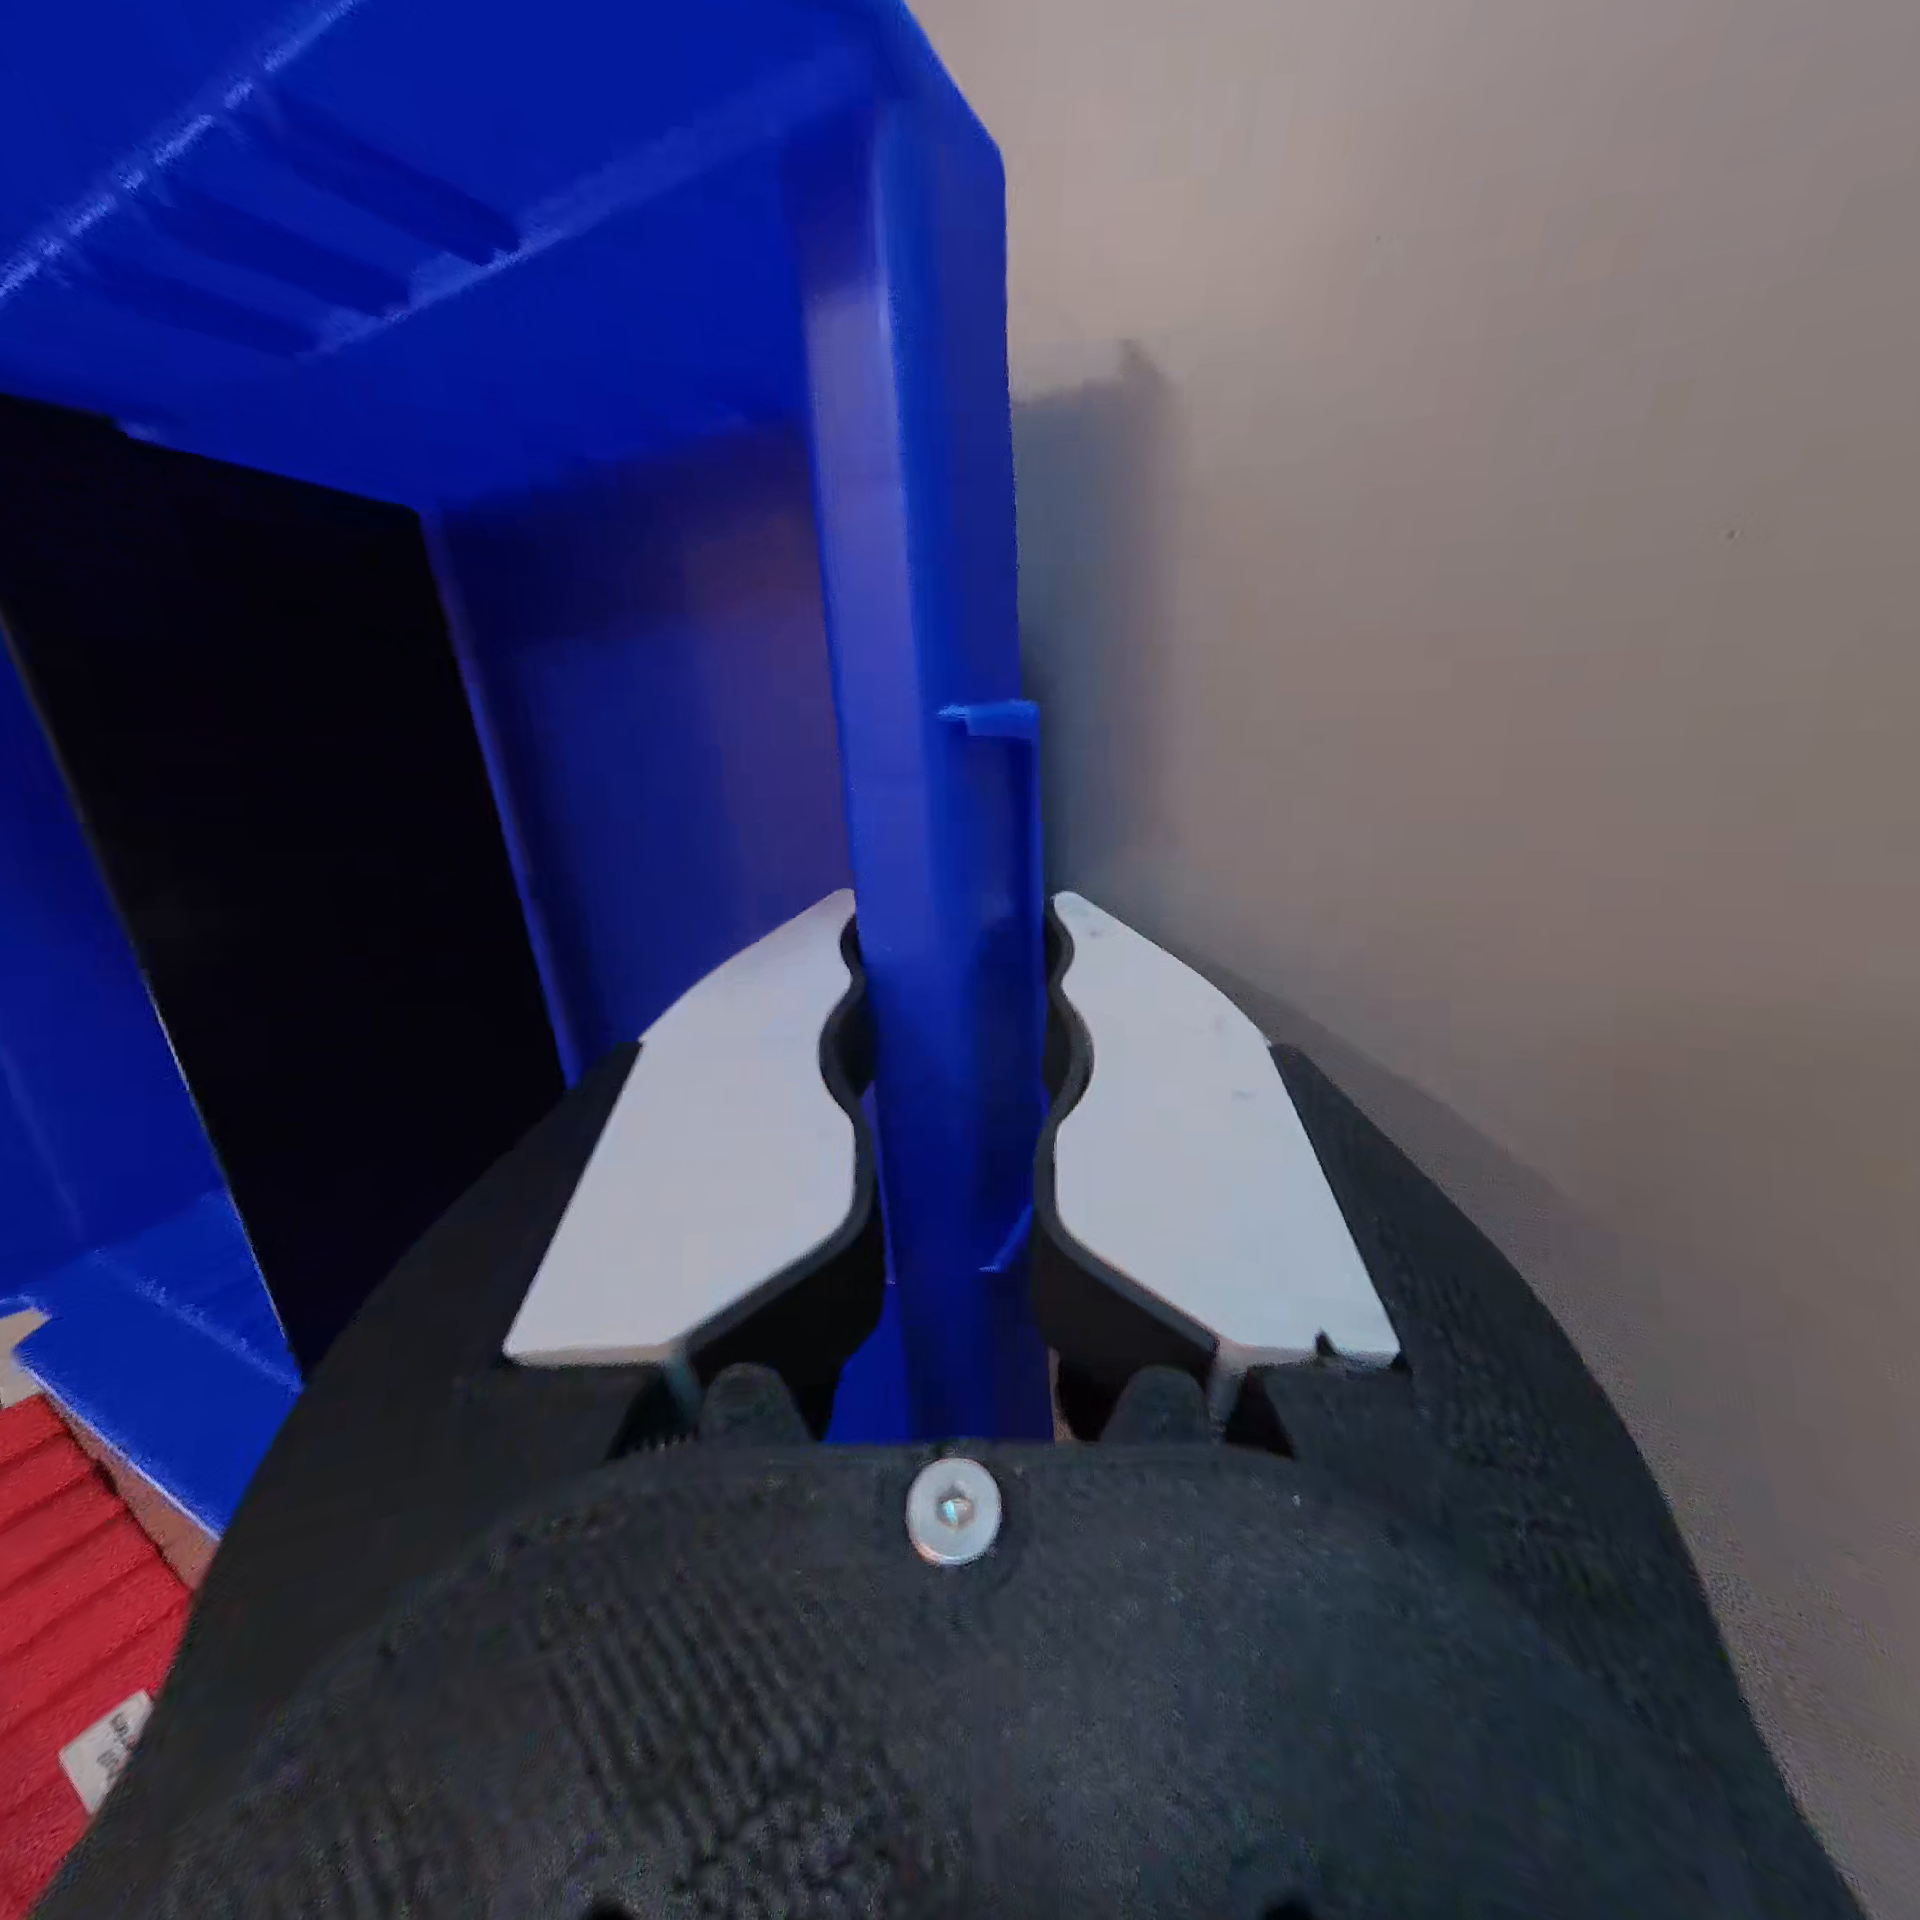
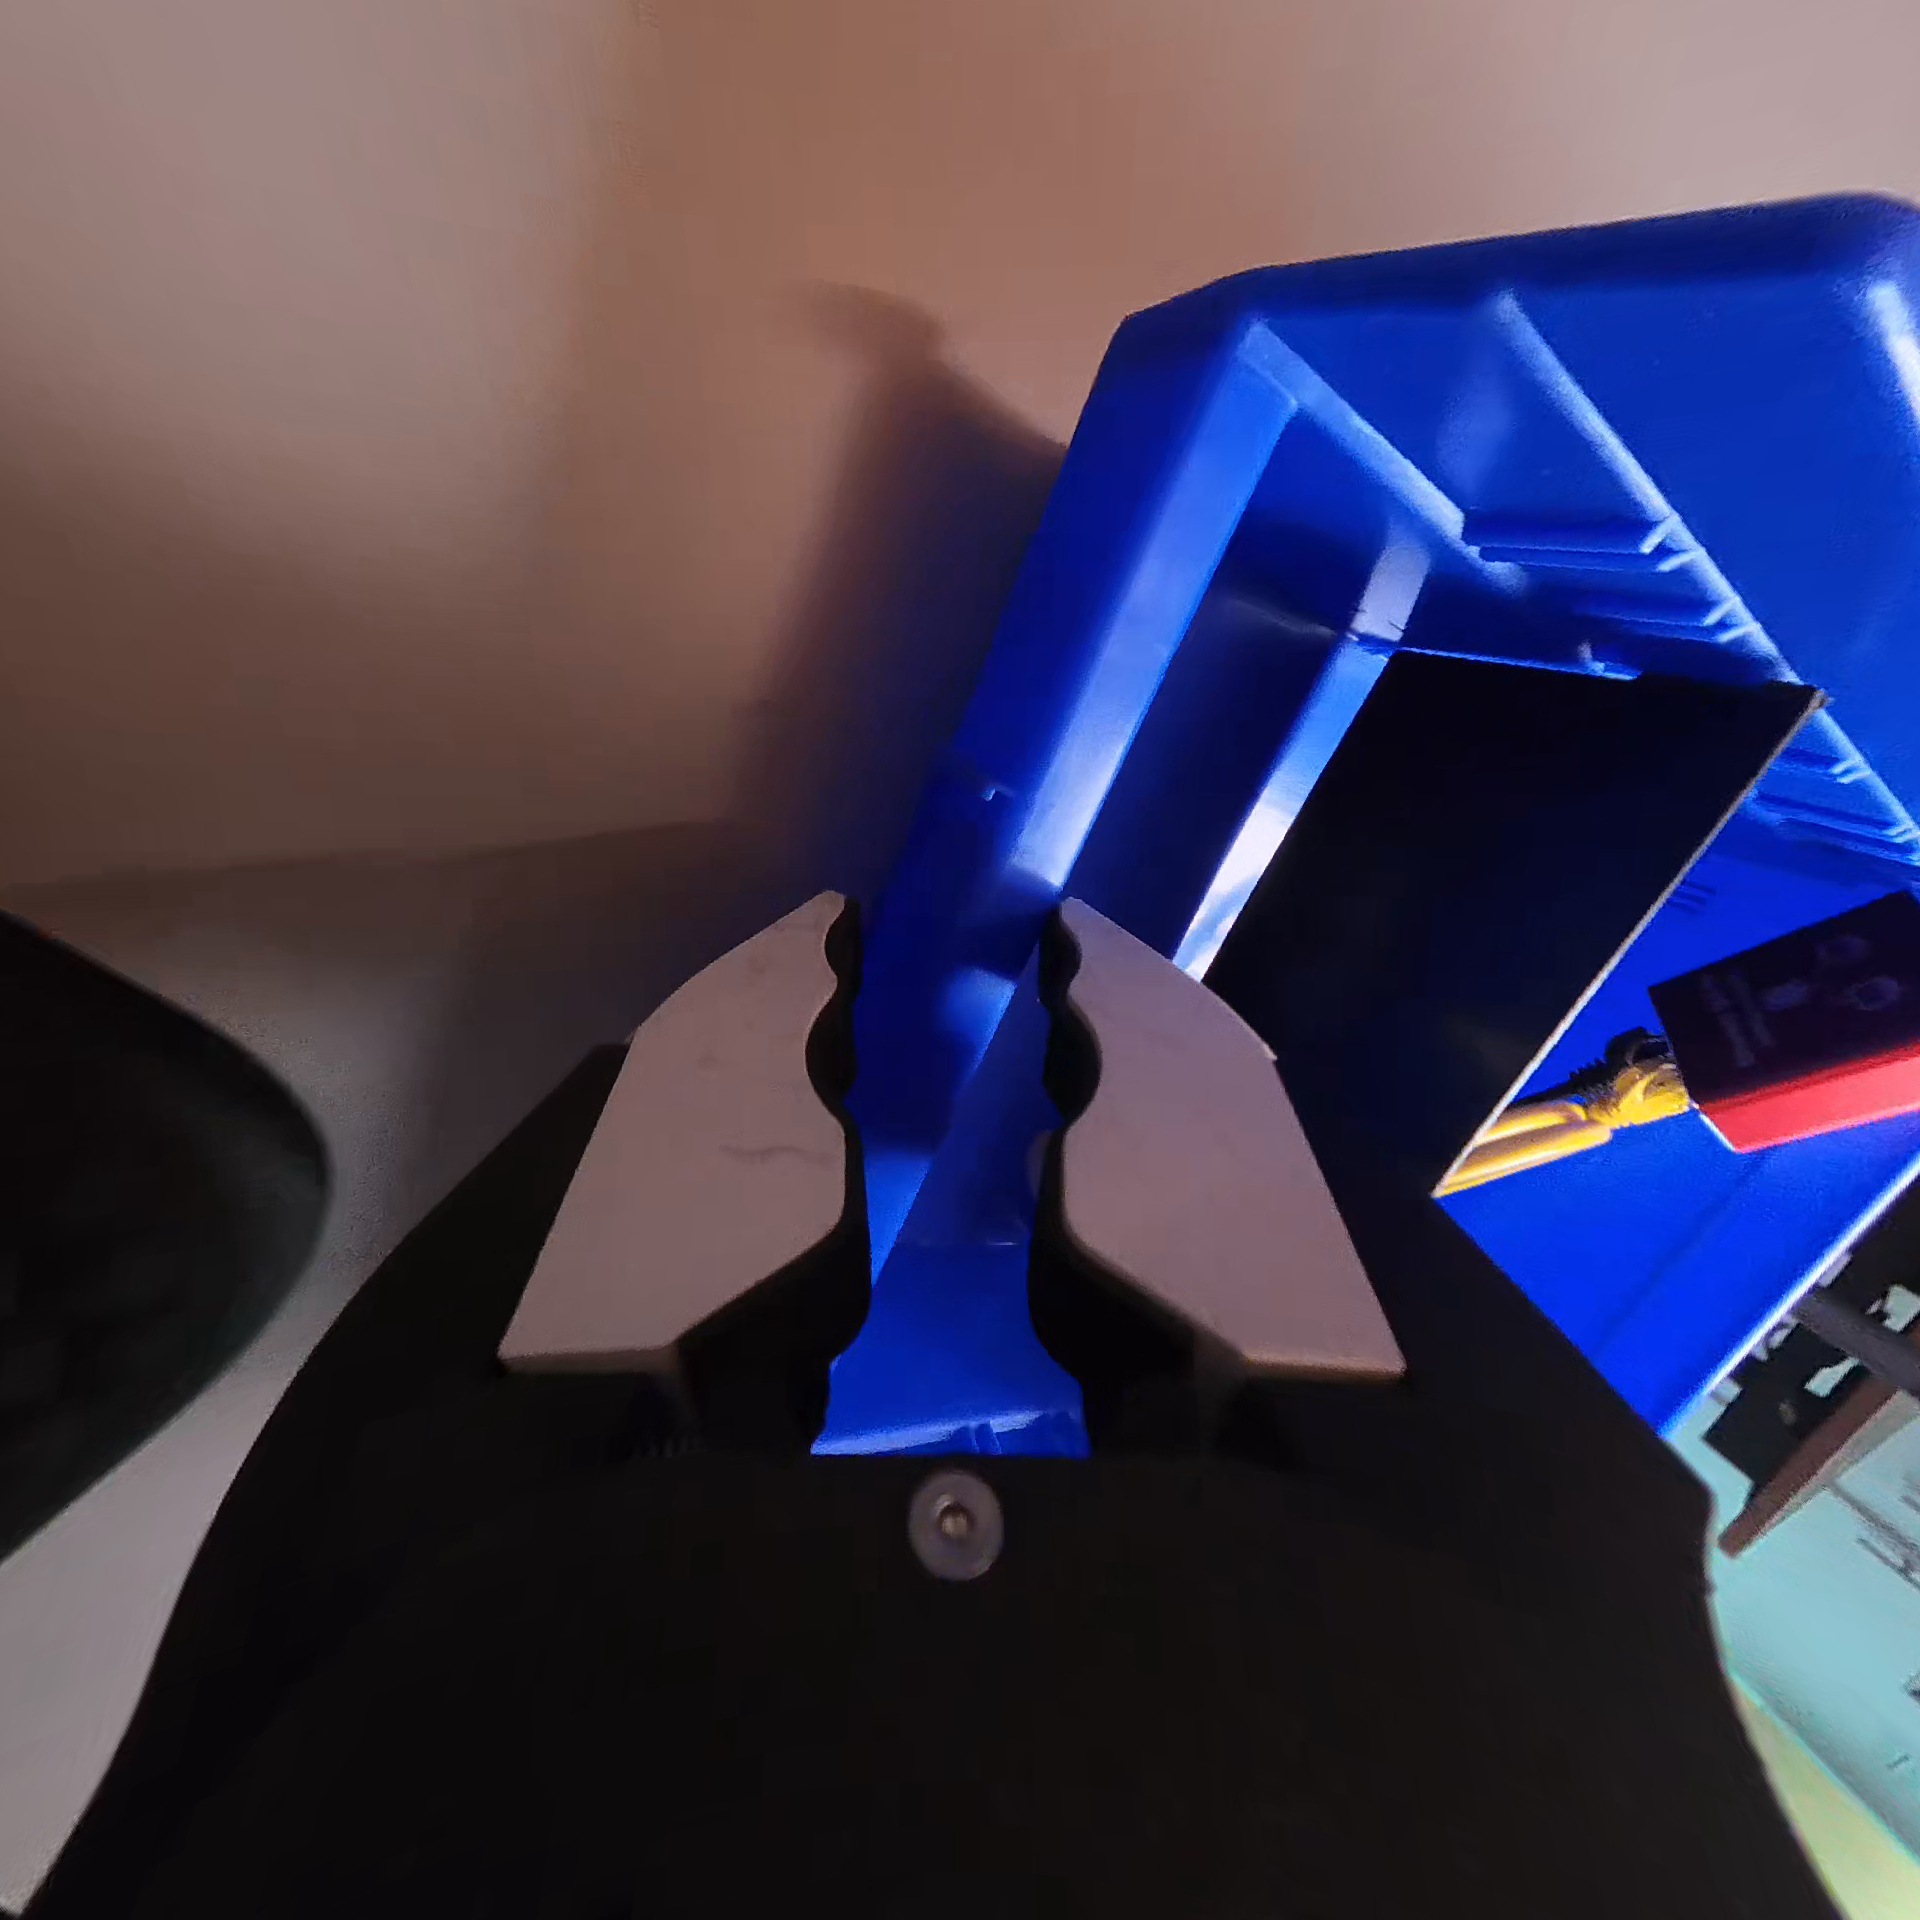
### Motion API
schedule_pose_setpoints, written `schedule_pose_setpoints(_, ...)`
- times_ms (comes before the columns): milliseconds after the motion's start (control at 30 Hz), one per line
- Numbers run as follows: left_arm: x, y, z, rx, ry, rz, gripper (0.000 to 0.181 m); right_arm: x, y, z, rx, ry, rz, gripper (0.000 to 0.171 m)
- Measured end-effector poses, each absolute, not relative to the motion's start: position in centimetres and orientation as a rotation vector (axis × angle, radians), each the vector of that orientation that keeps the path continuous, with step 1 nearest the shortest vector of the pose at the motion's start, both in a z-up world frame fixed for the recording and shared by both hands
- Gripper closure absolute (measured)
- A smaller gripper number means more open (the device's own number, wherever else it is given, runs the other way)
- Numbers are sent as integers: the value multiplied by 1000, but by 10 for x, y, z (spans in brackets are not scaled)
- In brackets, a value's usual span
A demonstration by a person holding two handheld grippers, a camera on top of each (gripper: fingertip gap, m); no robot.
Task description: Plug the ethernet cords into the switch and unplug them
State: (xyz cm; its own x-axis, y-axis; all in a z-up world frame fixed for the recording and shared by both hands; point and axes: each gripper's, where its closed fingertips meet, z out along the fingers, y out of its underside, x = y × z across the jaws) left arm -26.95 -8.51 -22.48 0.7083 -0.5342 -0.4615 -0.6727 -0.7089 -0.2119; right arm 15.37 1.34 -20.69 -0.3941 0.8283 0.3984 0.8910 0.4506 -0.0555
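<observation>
A: What dominates both wrist views?

B: A bright blue plastic bin (image 1: 582,343), rigid and glossy, with ribbed moulding along its rim and a dark flat panel (image 1: 260,831) inside. It stands on end against a plain beige wall (image 1: 1455,520) and casts a soft shadow there.

A: And the grippers?

B: The left gripper (image 1: 948,956), matte black printed plastic with a grainy layered texture and pale grey finger plates edged in wavy black pads, has its jaws clamped on the bin's upright side wall. A silver screw (image 1: 954,1523) sits at the centre of its body. The right gripper (image 2: 948,966), of the same build, has its jaws pressed around another edge of the bin (image 2: 1351,623), which tilts in that view.

A: Where are the task items?

B: Inside the bin in the right wrist view: a small red box with a dark top face (image 2: 1808,1049), apparently the switch, lies on the blue inner surface, and a yellow ethernet cord (image 2: 1558,1117) meets its near end. Whether the plug is fully seated cannot be told. The dark panel (image 2: 1475,914) hides part of the cord.

A: Anything else around?

B: A red ridged object (image 1: 73,1579) at the lower left of the left view, bearing a small white label (image 1: 109,1756), and a dark rounded shape (image 2: 125,1195) on the pale worktop (image 2: 416,935) in the right view, too blurred to identify.
</observation>
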Motion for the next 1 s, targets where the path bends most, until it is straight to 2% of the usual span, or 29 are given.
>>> schedule_pose_setpoints(433, -153, -46, -221, -2103, 1479, 468, 150, 146, -46, -198, -1128, -2246, -258, 138)
schedule_pose_setpoints(500, -141, -41, -212, -2078, 1424, 467, 136, 141, -52, -173, -1204, -2070, -112, 136)
schedule_pose_setpoints(633, -72, -55, -167, -1931, 1161, 51, 136, 165, -41, -85, -1403, -1469, 229, 133)
schedule_pose_setpoints(700, -35, -67, -151, -1900, 1029, -201, 132, 201, -18, -71, -1529, -1175, 256, 128)
schedule_pose_setpoints(833, 27, -71, -142, -1867, 747, -589, 122, 245, 1, -121, -1775, -880, 232, 112)
schedule_pose_setpoints(1000, 72, -43, -166, -1921, 597, -559, 109, 239, 9, -163, -1883, -767, 315, 114)
